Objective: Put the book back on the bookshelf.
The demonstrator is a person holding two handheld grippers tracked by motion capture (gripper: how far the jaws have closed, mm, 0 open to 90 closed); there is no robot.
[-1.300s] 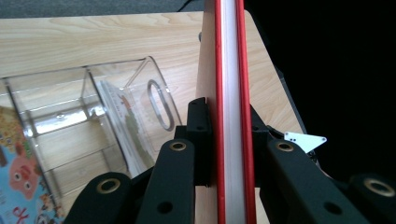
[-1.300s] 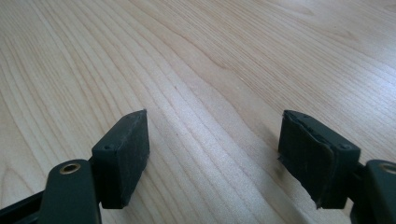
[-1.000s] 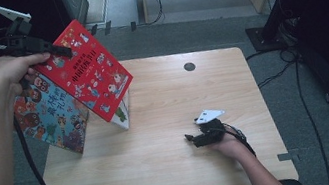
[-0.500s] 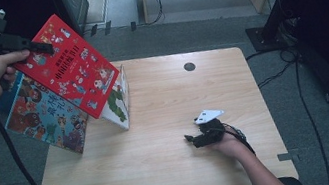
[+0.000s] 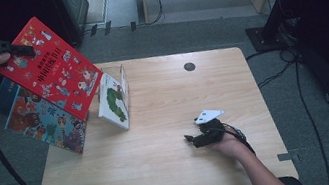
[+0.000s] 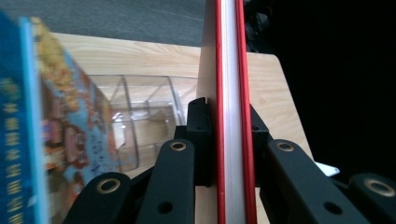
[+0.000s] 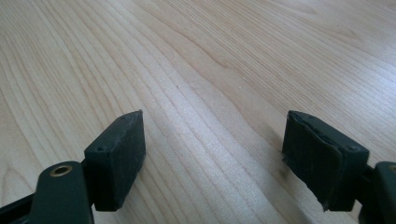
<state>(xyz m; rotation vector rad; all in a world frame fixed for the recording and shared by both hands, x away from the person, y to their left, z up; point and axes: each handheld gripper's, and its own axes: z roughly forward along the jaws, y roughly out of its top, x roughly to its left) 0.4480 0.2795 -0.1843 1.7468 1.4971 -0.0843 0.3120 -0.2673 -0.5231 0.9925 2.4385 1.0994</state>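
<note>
My left gripper (image 5: 18, 50) is shut on the top edge of a red picture book (image 5: 50, 71) and holds it tilted in the air above the table's left side. In the left gripper view the red book's (image 6: 231, 84) white page edge runs straight up between the pads of my left gripper (image 6: 229, 130). Under it a blue picture book (image 5: 40, 118) leans out over the table's left edge. A white caterpillar book (image 5: 113, 101) stands upright beside it. My right gripper (image 5: 191, 139) rests on the table, and in its own view my right gripper (image 7: 215, 154) stands open on bare wood.
A clear plastic rack (image 6: 140, 116) with dividers sits on the wooden table (image 5: 176, 171) beside the blue book (image 6: 42, 121). A round black grommet (image 5: 189, 66) marks the far side. Cables (image 5: 302, 79) lie on the floor at the right.
My left hand has carried the red book to the left and a little up, away from the white book. The right gripper has stayed where it was.
</note>
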